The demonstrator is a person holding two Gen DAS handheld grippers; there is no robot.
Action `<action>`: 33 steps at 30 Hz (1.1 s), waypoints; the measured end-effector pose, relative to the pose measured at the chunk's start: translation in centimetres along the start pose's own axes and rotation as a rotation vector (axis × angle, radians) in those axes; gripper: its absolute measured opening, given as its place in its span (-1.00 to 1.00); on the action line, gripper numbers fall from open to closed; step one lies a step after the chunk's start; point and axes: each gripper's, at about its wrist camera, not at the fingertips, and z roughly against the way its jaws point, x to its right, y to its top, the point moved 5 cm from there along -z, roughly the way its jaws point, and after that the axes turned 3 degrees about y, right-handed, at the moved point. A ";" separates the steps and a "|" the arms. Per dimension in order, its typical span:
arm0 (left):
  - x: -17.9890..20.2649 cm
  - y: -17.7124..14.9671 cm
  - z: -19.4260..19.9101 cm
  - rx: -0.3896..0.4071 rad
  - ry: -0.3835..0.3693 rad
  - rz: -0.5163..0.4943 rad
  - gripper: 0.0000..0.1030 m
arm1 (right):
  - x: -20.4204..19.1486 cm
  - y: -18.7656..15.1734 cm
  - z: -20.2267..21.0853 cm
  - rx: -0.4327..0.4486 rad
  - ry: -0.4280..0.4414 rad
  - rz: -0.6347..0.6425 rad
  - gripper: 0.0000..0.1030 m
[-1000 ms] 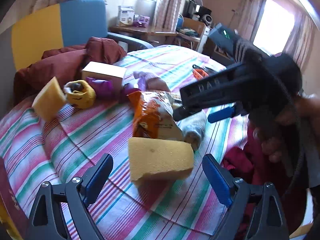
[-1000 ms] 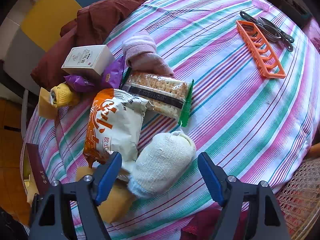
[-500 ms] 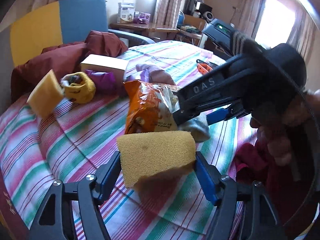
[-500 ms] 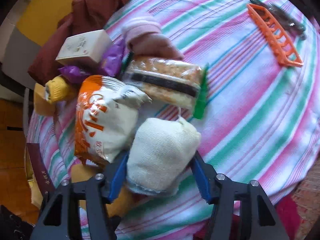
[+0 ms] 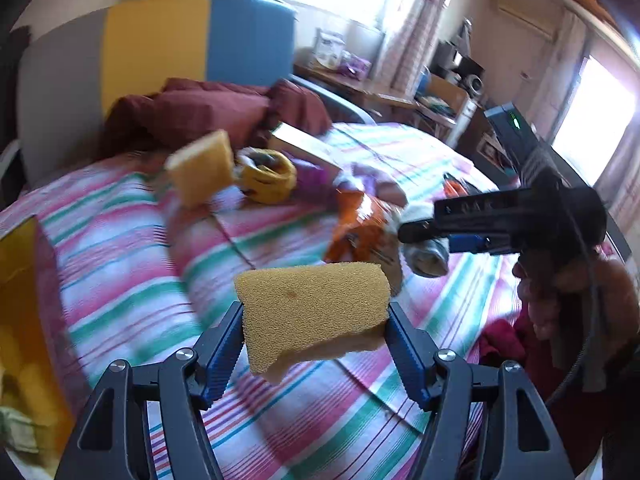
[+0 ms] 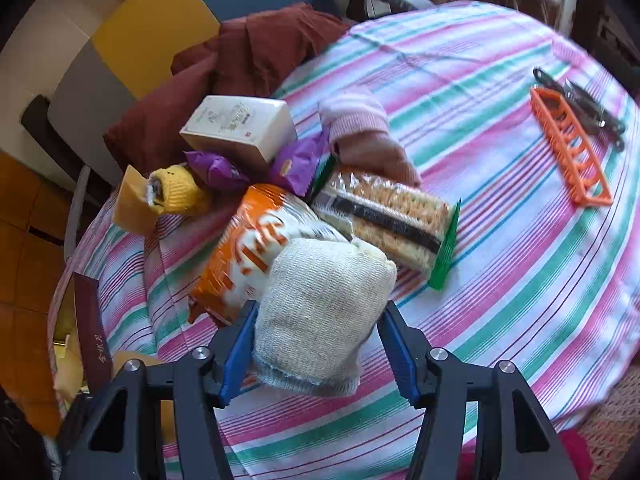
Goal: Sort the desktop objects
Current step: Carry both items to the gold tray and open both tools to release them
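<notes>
My left gripper [image 5: 316, 340] is shut on a yellow sponge [image 5: 314, 308] and holds it lifted above the striped tablecloth [image 5: 120, 248]. My right gripper [image 6: 318, 344] is shut on a rolled cream sock [image 6: 320, 308] and holds it just above the cloth; it also shows in the left wrist view [image 5: 436, 240]. On the table lie an orange snack bag [image 6: 248, 256], a cracker pack [image 6: 388, 220], a white box [image 6: 240, 124], a purple wrapper [image 6: 296, 160], a yellow sock [image 6: 176, 192], a pink sock [image 6: 360, 128] and a second sponge [image 6: 130, 204].
An orange rack [image 6: 568, 148] and dark metal tongs [image 6: 580, 108] lie at the far right of the table. A dark red cloth [image 6: 248, 60] lies on the chair behind. A yellow box with a maroon edge [image 5: 28, 320] stands at the left table edge.
Both grippers have lifted what they hold: the left raised the sponge off the cloth and swung left, the right raised the cream sock. One second ago both were open around them.
</notes>
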 end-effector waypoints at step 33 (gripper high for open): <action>-18.4 -6.5 16.4 0.137 0.661 0.326 0.35 | -17.0 -7.0 1.7 0.108 0.221 0.585 0.17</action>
